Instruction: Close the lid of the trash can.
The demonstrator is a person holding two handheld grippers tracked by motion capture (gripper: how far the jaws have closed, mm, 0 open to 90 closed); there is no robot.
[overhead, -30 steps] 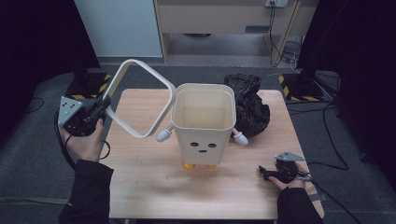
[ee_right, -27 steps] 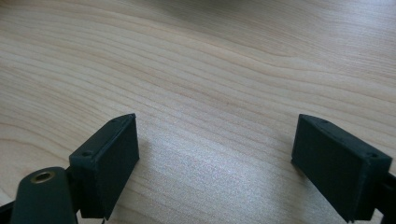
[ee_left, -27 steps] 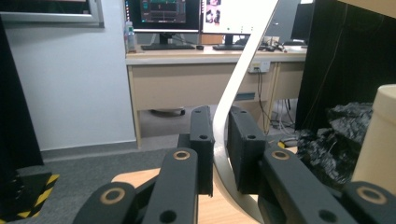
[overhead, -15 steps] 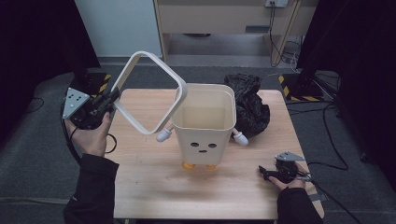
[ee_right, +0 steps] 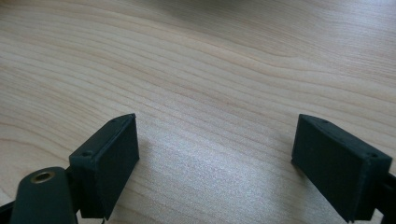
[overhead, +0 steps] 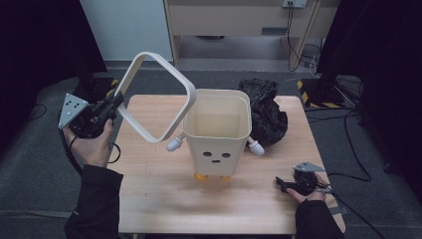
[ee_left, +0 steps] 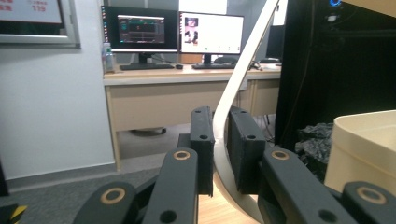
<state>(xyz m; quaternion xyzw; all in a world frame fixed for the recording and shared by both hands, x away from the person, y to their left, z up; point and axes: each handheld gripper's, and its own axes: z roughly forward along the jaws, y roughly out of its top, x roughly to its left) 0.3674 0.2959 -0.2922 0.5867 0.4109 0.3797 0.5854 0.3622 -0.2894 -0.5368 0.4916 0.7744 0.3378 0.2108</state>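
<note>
Left tongs [overhead: 115, 102] clamped on cream square bin rim frame [overhead: 157, 97], held tilted in air left of cream face bin [overhead: 216, 132] on worktop [overhead: 159, 199]. In left gripper view, frame edge pinched between pads, monitors behind. Right tongs [overhead: 282, 184] apart, empty, low over bare worktop.

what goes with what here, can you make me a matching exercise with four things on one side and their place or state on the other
Things:
1. white ring frame
2. cream bin
3. black bag
4. right hand-held gripper

Places or states:
a. jaws open, low over the table near its front right edge
b. lies on the table, right of the bin
c. clamped in the left hand-held gripper, lifted and tilted
d. stands upright mid-table, a face on its front

Pairs: 1-c, 2-d, 3-b, 4-a
</note>
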